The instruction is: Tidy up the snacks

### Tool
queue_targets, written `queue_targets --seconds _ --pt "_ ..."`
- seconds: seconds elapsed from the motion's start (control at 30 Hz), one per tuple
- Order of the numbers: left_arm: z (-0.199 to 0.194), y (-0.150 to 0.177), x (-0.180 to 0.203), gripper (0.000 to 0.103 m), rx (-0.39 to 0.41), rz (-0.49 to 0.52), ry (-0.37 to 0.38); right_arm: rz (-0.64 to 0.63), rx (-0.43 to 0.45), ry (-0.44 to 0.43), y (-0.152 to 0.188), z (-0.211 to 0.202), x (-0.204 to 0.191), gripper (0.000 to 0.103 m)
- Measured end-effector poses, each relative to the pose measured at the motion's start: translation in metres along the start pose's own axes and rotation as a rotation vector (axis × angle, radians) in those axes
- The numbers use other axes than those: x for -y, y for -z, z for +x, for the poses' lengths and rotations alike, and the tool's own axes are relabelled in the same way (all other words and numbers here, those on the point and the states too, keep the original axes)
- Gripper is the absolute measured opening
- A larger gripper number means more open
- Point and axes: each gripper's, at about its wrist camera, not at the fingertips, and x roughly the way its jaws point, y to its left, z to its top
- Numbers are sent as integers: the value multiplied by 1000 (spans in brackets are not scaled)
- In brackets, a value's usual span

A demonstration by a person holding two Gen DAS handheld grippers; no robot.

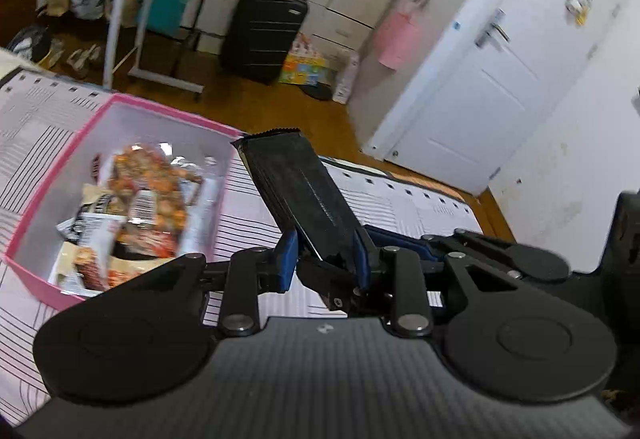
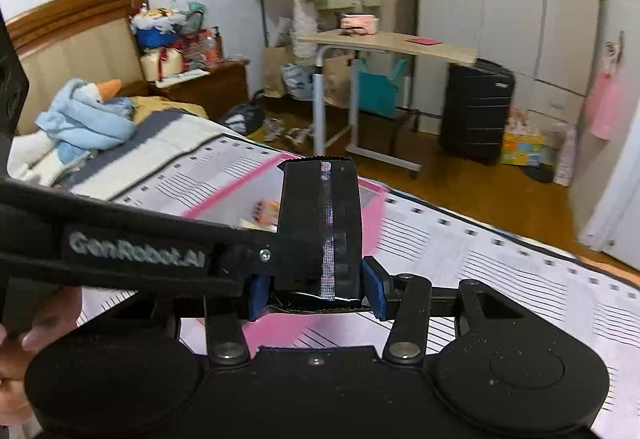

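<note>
Two packets: one black packet per tool
Left tool (image 1: 326, 259): clamps black snack packet (image 1: 296, 191), just right of pink box (image 1: 52, 179)
Right tool (image 2: 316, 291): grips second black packet (image 2: 320, 223), before the pink box (image 2: 372, 211)
Box: holds mixed snacks (image 1: 148, 199)

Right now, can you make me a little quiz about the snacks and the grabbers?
1. True or false: the pink box already has snacks inside.
2. What does the left gripper hold? A) a black packet B) a spoon C) nothing
3. Fill in: the right gripper holds a ____ wrapper.

Key: 1 true; 2 A; 3 black
</note>
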Motion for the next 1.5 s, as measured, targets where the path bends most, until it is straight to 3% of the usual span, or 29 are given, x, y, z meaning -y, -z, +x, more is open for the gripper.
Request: queue_targets --seconds 0.33,0.57,0.67,0.77,1.03,1.3,1.5 --pt "40 -25 -96 29 -24 -125 8 89 -15 -75 -3 85 -12 53" --pt "76 -26 -119 32 -57 -166 -49 149 -80 -83 1 126 -12 56" --pt "85 -24 -126 35 -72 -175 -109 185 -91 -127 4 133 -11 60" --pt "86 -20 -129 41 -67 -168 -129 189 -71 -156 9 129 -15 69" --pt "53 -11 -104 46 3 -79 -204 126 -19 -120 22 83 -18 69" --pt "13 0 -55 47 25 21 -178 139 23 -35 31 27 0 69" --pt "-11 11 -19 54 22 91 -173 125 55 56 40 -19 10 69"
